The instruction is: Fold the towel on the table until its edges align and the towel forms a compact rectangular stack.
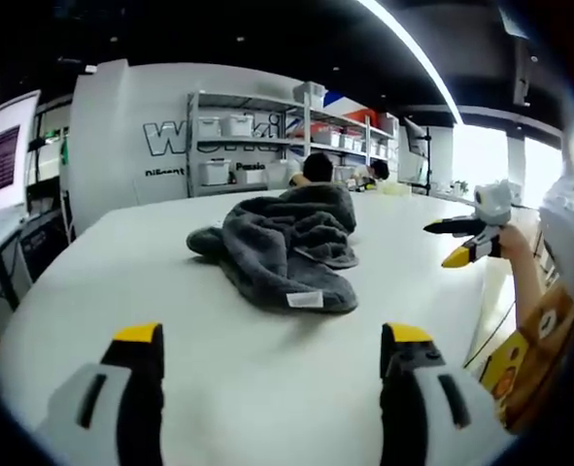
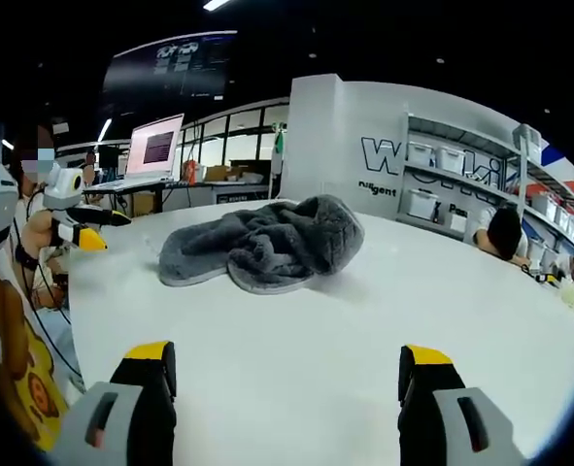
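Left gripper (image 1: 272,349) is hovering low over the near edge of the white table (image 1: 170,291), its two yellow-tipped jaws standing wide apart with nothing between them. Right gripper (image 2: 285,367) is doing the same from the other side of the table, jaws spread and gripping nothing, only bare tabletop lying between the tips.

Each tool is showing up in the other's camera. In the left gripper view the right gripper (image 1: 461,243) is poking in from the right edge, held in a hand (image 1: 508,240), its black and yellow fingers pointing toward the middle of the table and sitting a little apart. In the right gripper view the left gripper (image 2: 90,228) is coming in from the left, likewise aimed inward; whether those small fingers are parted is hard to tell from there.

Dark grey towel (image 1: 287,248) is lying crumpled in a loose heap near the middle of the table, well ahead of both sets of jaws and touching neither. A white label (image 1: 304,299) is showing on its near edge in the left gripper view. In the right gripper view the towel (image 2: 267,243) is humped up at one end and trailing flatter at the other.

Beyond the table, metal shelves (image 1: 257,146) with white bins are standing against the wall, a seated person (image 2: 503,233) is bending over further along, and a laptop (image 2: 152,148) is sitting open
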